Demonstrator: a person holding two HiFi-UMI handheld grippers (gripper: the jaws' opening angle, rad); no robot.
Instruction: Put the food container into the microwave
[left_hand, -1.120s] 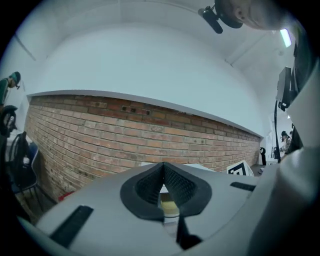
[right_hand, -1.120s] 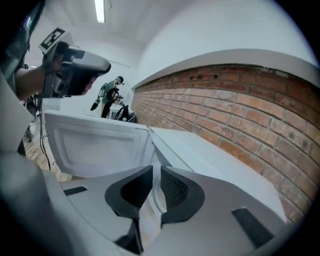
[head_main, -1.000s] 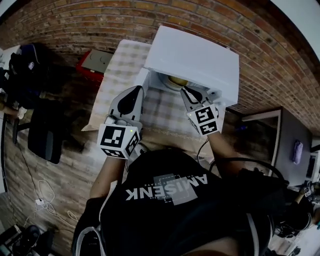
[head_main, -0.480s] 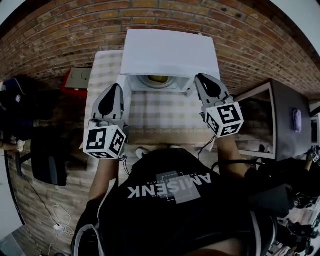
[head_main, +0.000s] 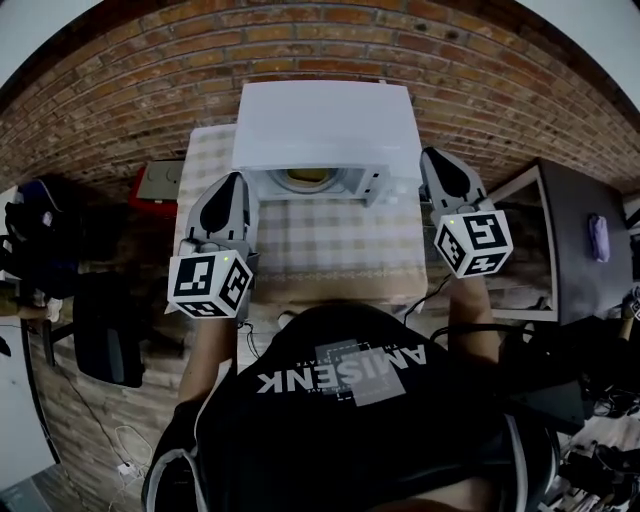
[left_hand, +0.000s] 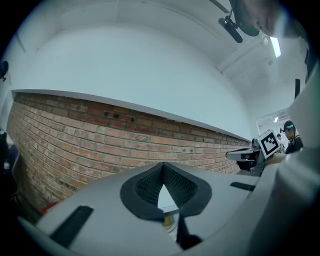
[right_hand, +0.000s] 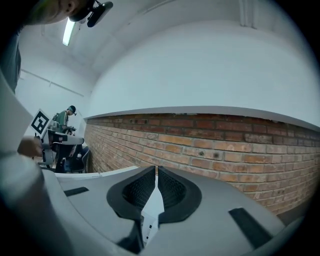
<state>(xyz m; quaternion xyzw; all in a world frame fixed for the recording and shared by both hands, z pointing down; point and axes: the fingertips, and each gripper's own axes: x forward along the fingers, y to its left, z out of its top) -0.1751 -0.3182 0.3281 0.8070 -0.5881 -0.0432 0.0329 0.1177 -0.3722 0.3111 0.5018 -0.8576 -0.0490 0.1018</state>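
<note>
The white microwave (head_main: 325, 120) stands at the back of a table with a checked cloth (head_main: 330, 240). Its front is open, and a yellowish food container (head_main: 308, 178) rests inside the cavity. My left gripper (head_main: 233, 183) hovers just left of the opening, shut and empty. My right gripper (head_main: 437, 158) is off the microwave's right side, also shut with nothing held. In the left gripper view the jaws (left_hand: 163, 167) meet at the tips, and a sliver of the container (left_hand: 169, 220) shows beneath them. The right gripper view shows its jaws (right_hand: 156, 172) closed against the brick wall.
A brick wall (head_main: 120, 90) runs behind the table. A red box (head_main: 155, 180) and a black chair (head_main: 105, 325) are on the left. A dark desk (head_main: 560, 240) stands close on the right. The table's front edge lies just ahead of the person's body.
The right gripper has pulled back from the microwave opening and swung out to the right. The left gripper has shifted left. The container stays inside the cavity.
</note>
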